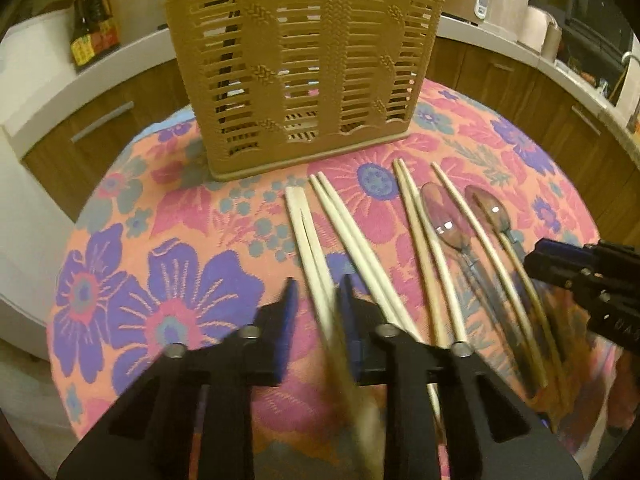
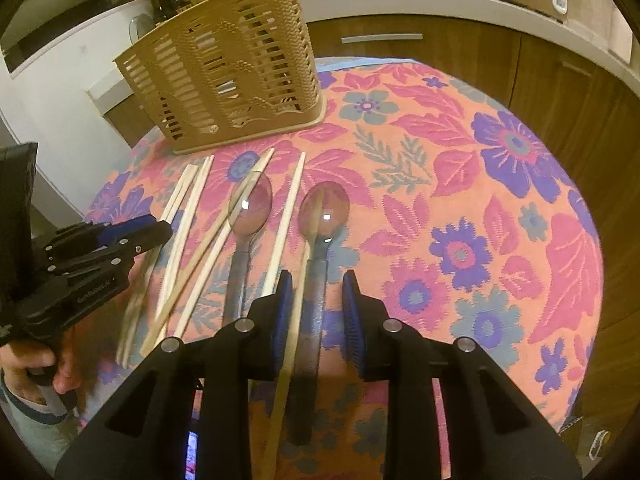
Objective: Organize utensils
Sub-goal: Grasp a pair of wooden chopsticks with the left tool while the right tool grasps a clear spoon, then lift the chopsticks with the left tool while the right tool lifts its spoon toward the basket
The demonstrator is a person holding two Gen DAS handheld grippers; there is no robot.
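pale wooden chopsticks point(image 1: 352, 240) and two glossy clear-bowled spoons point(image 2: 324, 210) are lying side by side on the floral tablecloth point(image 2: 460, 160), long axes running from the near edge toward the slatted tan plastic basket point(image 1: 304, 68) standing upright at the far edge. the left gripper point(image 1: 316, 300) is hovering partly open with a blurred chopstick between its fingers, contact unclear. the right gripper point(image 2: 316, 292) is sitting open, straddling one spoon's handle.

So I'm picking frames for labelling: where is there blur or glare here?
Left wrist view: the chopsticks between the left gripper fingers are smeared by motion blur; the basket stays sharp. Right wrist view: small glare spots on both spoons, fisheye bending at the edges.
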